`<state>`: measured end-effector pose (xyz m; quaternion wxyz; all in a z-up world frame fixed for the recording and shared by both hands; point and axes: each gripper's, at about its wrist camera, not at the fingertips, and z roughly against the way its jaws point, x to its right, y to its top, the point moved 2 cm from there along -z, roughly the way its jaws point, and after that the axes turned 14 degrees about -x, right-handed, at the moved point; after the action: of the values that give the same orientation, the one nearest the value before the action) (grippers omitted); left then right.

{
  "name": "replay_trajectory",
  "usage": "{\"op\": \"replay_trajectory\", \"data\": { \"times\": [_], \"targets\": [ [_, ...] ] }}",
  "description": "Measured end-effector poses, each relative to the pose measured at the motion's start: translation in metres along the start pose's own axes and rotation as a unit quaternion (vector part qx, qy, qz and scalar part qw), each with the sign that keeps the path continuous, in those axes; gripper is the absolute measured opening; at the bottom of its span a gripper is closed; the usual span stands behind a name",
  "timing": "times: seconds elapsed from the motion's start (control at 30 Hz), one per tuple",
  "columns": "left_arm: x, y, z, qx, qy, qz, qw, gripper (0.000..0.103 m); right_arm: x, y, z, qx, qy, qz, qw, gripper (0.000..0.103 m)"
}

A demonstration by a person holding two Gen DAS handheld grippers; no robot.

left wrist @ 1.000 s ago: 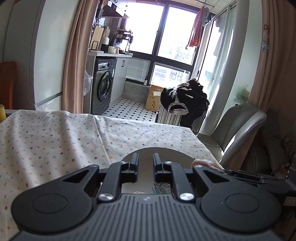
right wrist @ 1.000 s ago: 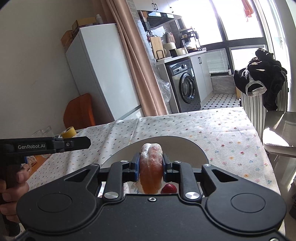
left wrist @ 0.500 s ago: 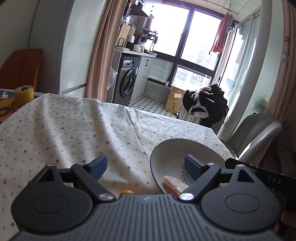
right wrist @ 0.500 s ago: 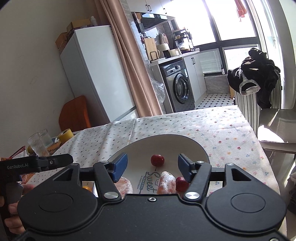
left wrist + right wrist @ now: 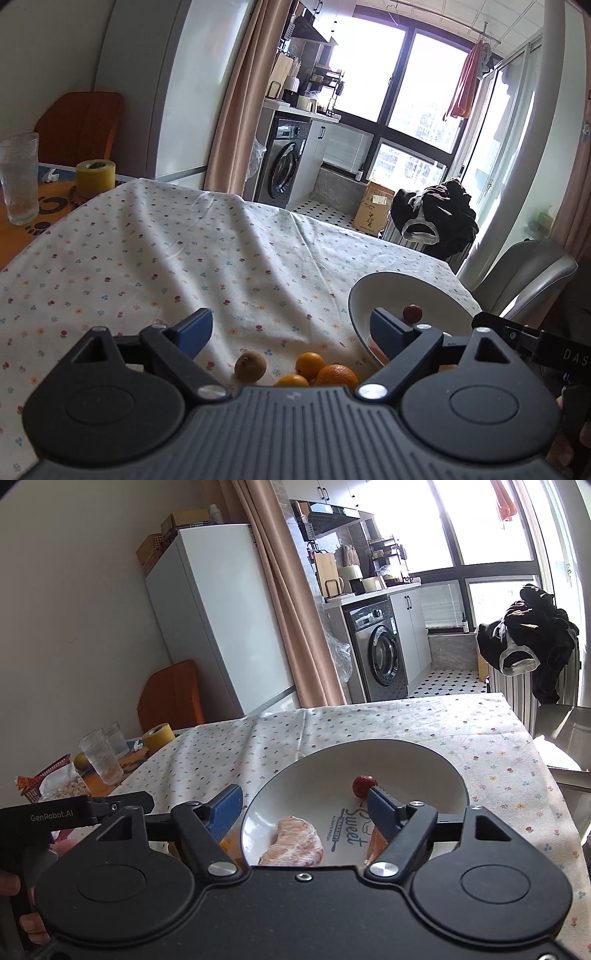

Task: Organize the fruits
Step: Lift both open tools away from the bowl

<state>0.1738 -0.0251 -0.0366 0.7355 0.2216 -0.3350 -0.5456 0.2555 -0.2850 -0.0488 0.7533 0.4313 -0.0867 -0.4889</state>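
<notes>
A white plate [image 5: 424,760] printed "Sweet" lies on the flowered tablecloth. On it rest a pink peeled fruit segment [image 5: 295,840], a small red fruit [image 5: 361,785] and an orange piece [image 5: 376,845] partly behind a finger. My right gripper [image 5: 304,803] hovers open just above the plate's near part. In the left wrist view the plate [image 5: 391,291] sits at right, with the red fruit [image 5: 412,313] on it. Left of the plate on the cloth lie a brown kiwi-like fruit [image 5: 250,366] and three small oranges [image 5: 332,374]. My left gripper [image 5: 291,326] hangs open above them.
A drinking glass [image 5: 18,177] and a yellow tape roll [image 5: 95,178] stand at the table's far left, with a second glass [image 5: 100,762] and a red snack basket [image 5: 44,781] nearby. A grey chair [image 5: 524,273] stands past the right edge. A hand holds the left gripper's handle [image 5: 22,897].
Both grippers went from shut to open; the right one let the pink segment go onto the plate. The left gripper swung left and back, bringing the oranges and the brown fruit into view.
</notes>
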Motion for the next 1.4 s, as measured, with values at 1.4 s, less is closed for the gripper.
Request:
{"op": "replay_trajectory", "data": {
  "times": [1.4],
  "targets": [
    [-0.035,-0.032,0.04,-0.067,0.0,-0.05,0.9965,0.103,-0.053,-0.046,0.03,-0.058,-0.023,0.028,0.998,0.103]
  ]
}}
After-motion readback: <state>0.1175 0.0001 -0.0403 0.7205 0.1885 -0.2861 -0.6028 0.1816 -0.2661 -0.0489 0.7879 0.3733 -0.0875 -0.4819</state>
